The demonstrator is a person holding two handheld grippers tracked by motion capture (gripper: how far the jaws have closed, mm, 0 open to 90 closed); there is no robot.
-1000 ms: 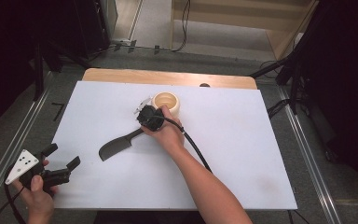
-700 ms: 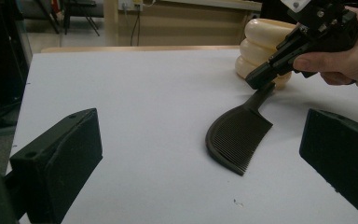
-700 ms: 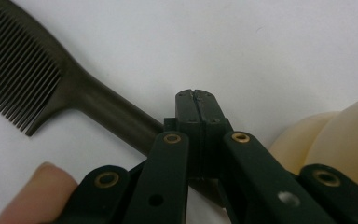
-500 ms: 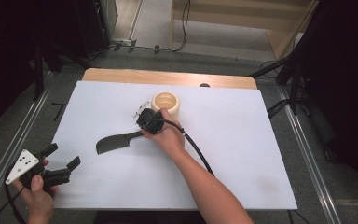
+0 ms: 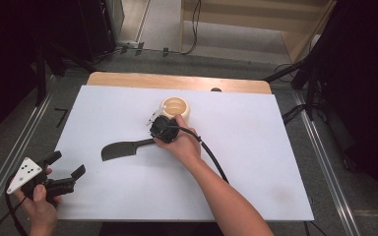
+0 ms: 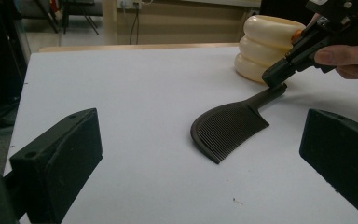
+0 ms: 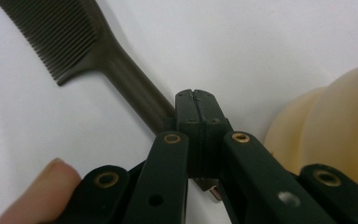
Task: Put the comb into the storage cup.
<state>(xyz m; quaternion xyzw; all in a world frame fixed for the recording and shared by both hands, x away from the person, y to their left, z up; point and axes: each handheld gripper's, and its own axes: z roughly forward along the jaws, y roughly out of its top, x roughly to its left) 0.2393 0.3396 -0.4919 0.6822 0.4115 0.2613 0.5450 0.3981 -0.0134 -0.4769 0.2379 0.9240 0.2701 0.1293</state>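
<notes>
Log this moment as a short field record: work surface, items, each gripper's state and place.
surface: white table
comb: black, lying flat, teeth end toward the table's left side
cup: cream, ribbed, upright behind the comb's handle
right gripper: jaws shut, tips at the comb's handle end
left gripper: open, at the near left corner, nothing between the jaws

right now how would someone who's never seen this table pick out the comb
On the white table top, find the cream ribbed cup near the far edge. Just in front of it the right gripper is shut beside a handle end; the flat dark comb is the only toothed thing there.
</notes>
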